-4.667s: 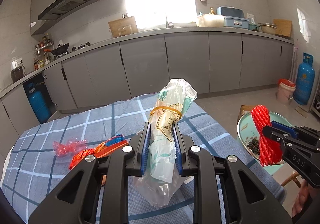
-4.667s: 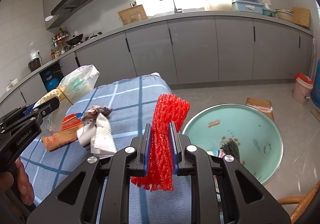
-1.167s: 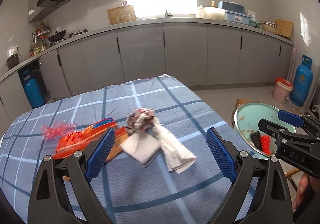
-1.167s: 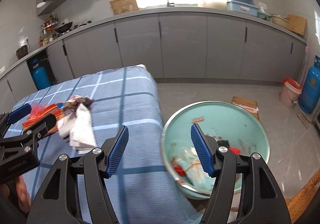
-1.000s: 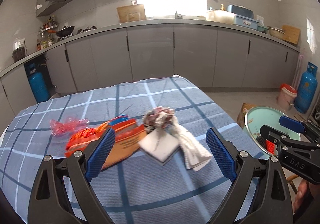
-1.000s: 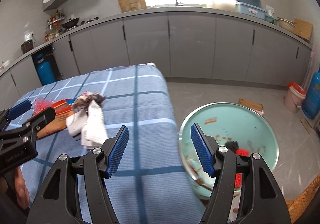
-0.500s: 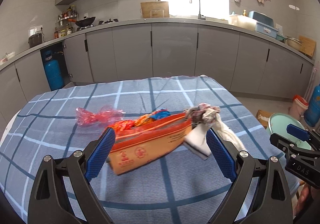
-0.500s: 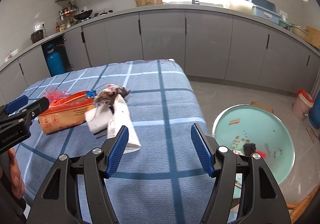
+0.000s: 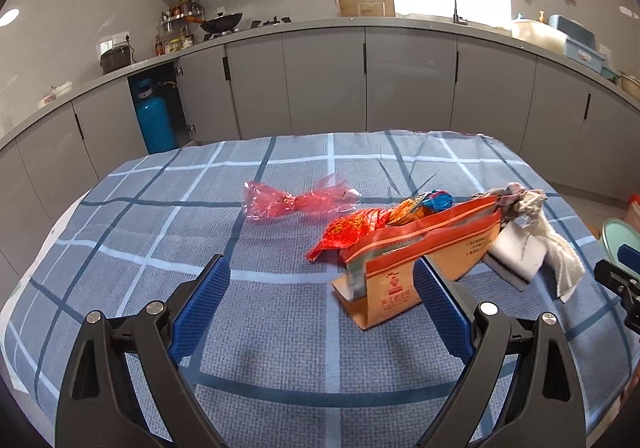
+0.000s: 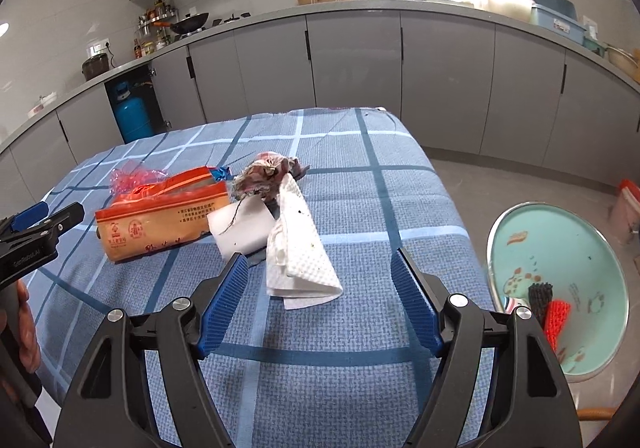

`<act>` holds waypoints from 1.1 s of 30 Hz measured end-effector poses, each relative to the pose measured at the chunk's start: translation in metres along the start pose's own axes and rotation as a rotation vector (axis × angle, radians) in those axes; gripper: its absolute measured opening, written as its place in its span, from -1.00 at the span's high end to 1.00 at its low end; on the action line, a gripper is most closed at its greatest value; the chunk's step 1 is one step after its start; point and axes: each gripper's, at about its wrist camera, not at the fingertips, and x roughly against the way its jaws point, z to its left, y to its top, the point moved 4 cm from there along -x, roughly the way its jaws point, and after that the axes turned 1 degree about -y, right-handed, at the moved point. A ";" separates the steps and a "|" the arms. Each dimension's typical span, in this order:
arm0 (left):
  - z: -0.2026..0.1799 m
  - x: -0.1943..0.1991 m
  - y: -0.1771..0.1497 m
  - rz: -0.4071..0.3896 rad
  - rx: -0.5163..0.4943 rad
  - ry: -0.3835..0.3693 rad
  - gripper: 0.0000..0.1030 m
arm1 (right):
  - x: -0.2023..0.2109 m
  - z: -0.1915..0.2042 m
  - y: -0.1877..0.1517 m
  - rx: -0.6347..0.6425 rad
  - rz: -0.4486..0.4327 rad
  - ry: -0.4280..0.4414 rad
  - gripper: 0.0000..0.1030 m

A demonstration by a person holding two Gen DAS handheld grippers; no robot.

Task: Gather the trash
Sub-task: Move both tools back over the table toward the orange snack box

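1. The left gripper [image 9: 320, 292] hangs released over the blue checked tablecloth [image 9: 160, 216], jaws wide. The near end of the orange paper bag [image 9: 420, 260] stands just ahead of them, close to the right pad and not clasped.
2. Behind that bag lies a crumpled orange-red wrapper [image 9: 360, 226]. A pink cellophane twist [image 9: 298, 200] sits farther left, apart from the pile.
3. The right gripper [image 10: 320, 288] is also released – its jaws have just been opening – with the near corner of a white paper towel [image 10: 298, 256] between the pads, untouched.
4. Against the towel lie a white sponge block [image 10: 240, 226] and a crumpled patterned rag [image 10: 268, 172], touching the bag's right end.
5. To the right, off the table edge, a teal basin [image 10: 560, 244] sits lower down – red mesh [image 10: 557, 318] and a dark object inside.
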 end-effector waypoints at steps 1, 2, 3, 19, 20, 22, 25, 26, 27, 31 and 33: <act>-0.001 -0.003 -0.001 0.005 -0.001 -0.004 -0.77 | -0.001 0.000 -0.001 -0.004 0.003 0.002 -0.43; -0.003 -0.007 -0.001 0.012 -0.007 -0.007 -0.77 | -0.002 0.000 -0.002 -0.005 0.005 0.002 -0.43; -0.006 -0.010 0.000 0.013 -0.015 -0.007 -0.77 | -0.002 -0.001 -0.002 -0.005 0.006 0.002 -0.43; -0.041 -0.046 -0.006 0.084 -0.080 -0.115 -0.22 | -0.014 0.002 -0.004 0.009 0.028 0.005 -0.43; -0.042 -0.047 -0.008 0.089 -0.084 -0.122 -0.04 | -0.014 0.003 -0.003 0.011 0.028 0.006 -0.43; -0.044 -0.046 -0.010 0.090 -0.090 -0.137 0.12 | -0.015 0.005 -0.003 0.018 0.028 0.006 -0.43; -0.044 -0.043 -0.012 0.082 -0.094 -0.149 0.30 | -0.015 0.007 -0.002 0.022 0.027 0.005 -0.43; -0.045 -0.042 -0.012 0.081 -0.096 -0.158 0.35 | -0.015 0.008 -0.001 0.025 0.027 0.004 -0.43; -0.045 -0.041 -0.012 0.079 -0.097 -0.160 0.38 | -0.016 0.008 -0.001 0.026 0.027 0.003 -0.43; -0.045 -0.038 -0.013 0.076 -0.101 -0.168 0.42 | -0.018 0.010 0.004 0.036 0.020 -0.003 -0.43; -0.045 -0.038 -0.014 0.077 -0.101 -0.172 0.44 | -0.021 0.011 0.008 0.040 0.018 -0.006 -0.43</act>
